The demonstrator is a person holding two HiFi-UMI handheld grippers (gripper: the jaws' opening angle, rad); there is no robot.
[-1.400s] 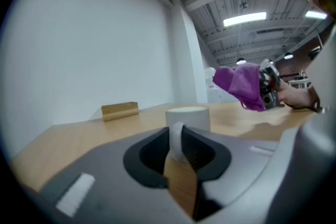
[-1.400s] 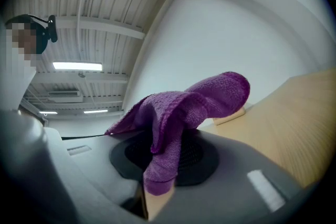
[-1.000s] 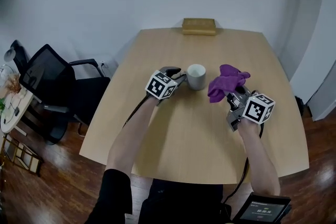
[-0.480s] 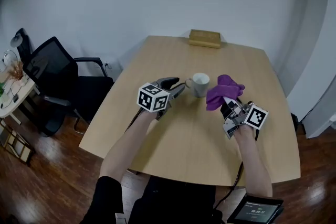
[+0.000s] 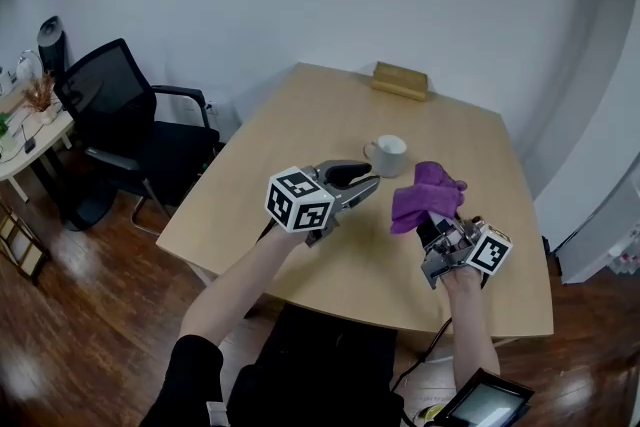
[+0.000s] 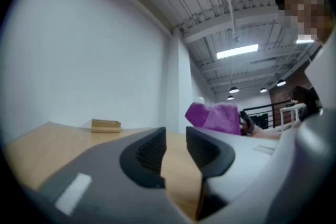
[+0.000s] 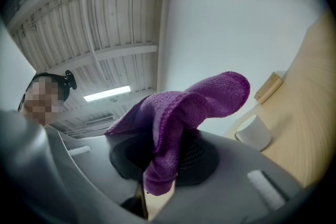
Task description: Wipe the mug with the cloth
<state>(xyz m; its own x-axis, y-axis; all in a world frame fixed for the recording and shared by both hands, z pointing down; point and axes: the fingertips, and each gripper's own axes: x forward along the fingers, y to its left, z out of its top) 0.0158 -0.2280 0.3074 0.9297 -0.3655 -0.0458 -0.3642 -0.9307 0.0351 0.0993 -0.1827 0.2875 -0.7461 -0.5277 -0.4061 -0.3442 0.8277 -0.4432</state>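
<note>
Left tongs (image 5: 367,178) above table (image 5: 290,140); chair (image 5: 118,110) nearby.

The cloth (image 7: 178,113) hides the gap in the right gripper (image 7: 163,162). Its body cuts off the base of the mug (image 7: 253,134); the screen (image 5: 485,403) runs off the head view

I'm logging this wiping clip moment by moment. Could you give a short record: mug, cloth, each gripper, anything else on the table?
mug: white, upright on the table, touched by neither gripper
cloth: purple, raised off the table near the mug
left gripper: open, fingers have just been closing a little, nothing between them
right gripper: shut on the cloth
other: tan block at the table's far edge
</note>
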